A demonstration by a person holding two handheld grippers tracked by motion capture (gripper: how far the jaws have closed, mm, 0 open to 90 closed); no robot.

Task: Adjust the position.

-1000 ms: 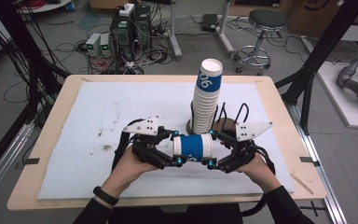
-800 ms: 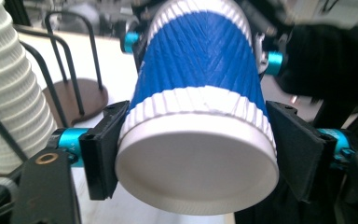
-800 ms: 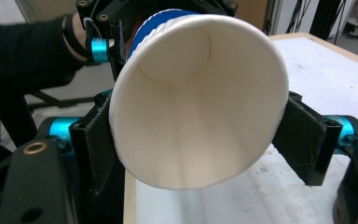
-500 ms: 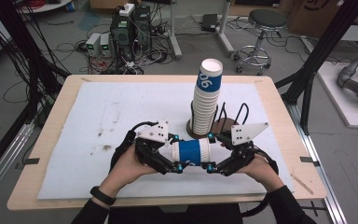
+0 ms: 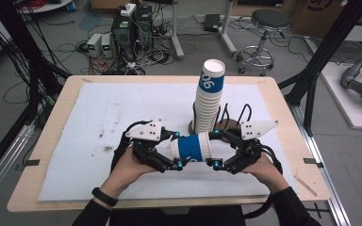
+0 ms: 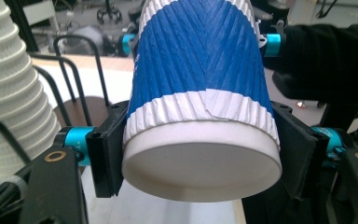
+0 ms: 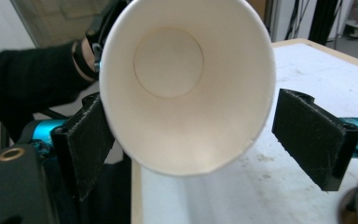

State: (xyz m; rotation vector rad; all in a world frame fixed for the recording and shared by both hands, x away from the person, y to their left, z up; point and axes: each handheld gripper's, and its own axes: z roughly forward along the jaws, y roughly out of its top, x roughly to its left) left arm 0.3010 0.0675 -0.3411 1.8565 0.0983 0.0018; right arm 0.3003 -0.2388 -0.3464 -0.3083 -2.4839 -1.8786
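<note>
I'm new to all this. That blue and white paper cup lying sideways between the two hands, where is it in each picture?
High view: the cup is low centre, held sideways between both grippers.
Left gripper view: centre, its closed base toward the camera, clamped between the black jaws.
Right gripper view: centre, open mouth toward the camera.
Shared landmark: the white cup stack, at the left edge in the left gripper view.

Your light is even and soft overhead; shadows stay faint. Your high view looks grainy; gripper-view backgrounds blur behind the cup (image 6: 200, 84).
</note>
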